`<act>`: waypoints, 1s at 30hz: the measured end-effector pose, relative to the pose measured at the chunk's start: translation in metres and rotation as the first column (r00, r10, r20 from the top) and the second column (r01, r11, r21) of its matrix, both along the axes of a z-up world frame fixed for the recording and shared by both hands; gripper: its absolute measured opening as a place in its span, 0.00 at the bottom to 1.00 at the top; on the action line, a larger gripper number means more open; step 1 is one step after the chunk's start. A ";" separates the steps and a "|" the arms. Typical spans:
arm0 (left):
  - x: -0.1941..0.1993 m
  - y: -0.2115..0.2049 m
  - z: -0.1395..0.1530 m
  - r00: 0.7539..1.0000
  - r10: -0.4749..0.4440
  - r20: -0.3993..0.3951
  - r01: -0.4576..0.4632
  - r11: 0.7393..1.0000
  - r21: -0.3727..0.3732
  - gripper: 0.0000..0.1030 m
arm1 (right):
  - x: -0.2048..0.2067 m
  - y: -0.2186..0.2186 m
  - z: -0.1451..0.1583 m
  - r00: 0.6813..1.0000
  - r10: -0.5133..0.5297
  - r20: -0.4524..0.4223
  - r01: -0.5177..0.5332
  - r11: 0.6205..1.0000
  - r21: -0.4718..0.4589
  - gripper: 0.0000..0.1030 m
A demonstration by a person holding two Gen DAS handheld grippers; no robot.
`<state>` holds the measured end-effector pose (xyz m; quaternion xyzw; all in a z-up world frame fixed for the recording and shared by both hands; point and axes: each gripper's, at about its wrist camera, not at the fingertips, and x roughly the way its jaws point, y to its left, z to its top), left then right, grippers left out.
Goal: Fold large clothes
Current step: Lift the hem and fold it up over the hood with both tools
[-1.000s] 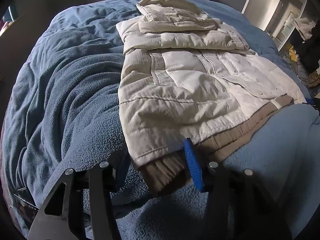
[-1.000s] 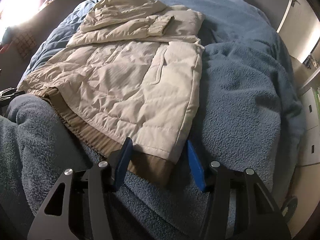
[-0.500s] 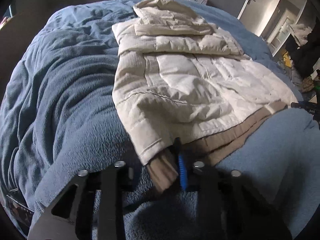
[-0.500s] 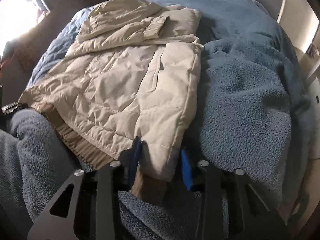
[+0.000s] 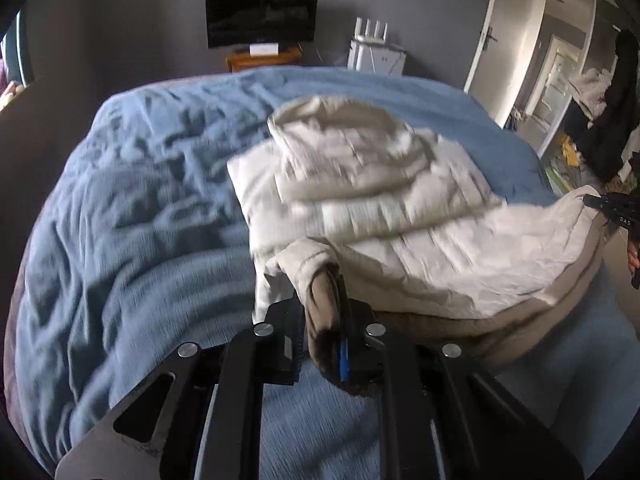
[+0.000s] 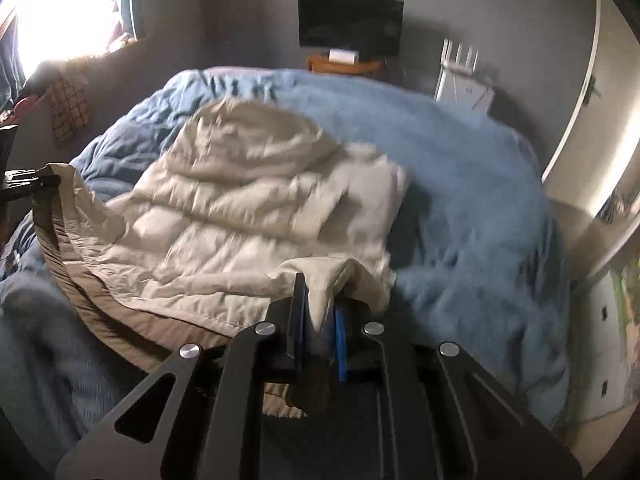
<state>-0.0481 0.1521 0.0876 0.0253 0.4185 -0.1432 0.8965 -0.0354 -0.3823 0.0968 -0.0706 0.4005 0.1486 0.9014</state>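
A cream quilted jacket with a tan hem band lies on the blue bed, hood at the far end, sleeves folded across its chest. It also shows in the right wrist view. My left gripper is shut on the jacket's near left hem corner, lifted off the bed. My right gripper is shut on the near right hem corner, also lifted. Each gripper shows in the other's view at the frame edge, the right gripper and the left gripper, with the hem hanging between them.
The blue fleece blanket covers the whole bed. A dark TV on a wooden stand and a white radiator are against the far wall. An open door and clutter are to the right. A bright window is on the left.
Both grippers closed on the jacket's hem corners and lifted them off the bed. The views tilted up, so the room's far wall now shows.
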 end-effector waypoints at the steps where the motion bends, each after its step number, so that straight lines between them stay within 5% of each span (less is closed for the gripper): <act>1: 0.010 0.002 0.004 1.000 0.006 0.008 -0.006 1.000 -0.004 0.12 | 0.014 0.000 0.006 1.000 -0.004 0.011 0.004 1.000 0.002 0.09; 5: 0.062 0.010 0.022 0.999 0.037 0.026 -0.036 0.998 -0.044 0.12 | 0.064 -0.001 0.021 0.998 -0.026 0.049 0.026 1.000 -0.012 0.09; 13: 0.172 0.010 0.022 0.997 0.081 0.020 -0.081 0.997 0.011 0.12 | 0.194 0.003 0.012 0.990 -0.138 0.019 0.137 0.990 0.029 0.09; 22: 0.292 0.005 -0.044 0.979 0.162 -0.123 -0.152 0.984 0.090 0.13 | 0.314 0.011 -0.065 0.959 -0.267 -0.099 0.272 0.962 0.040 0.09; 30: 0.334 0.010 -0.088 0.957 0.207 -0.203 -0.191 0.977 0.098 0.17 | 0.360 0.011 -0.122 0.926 -0.315 -0.206 0.334 0.940 0.064 0.11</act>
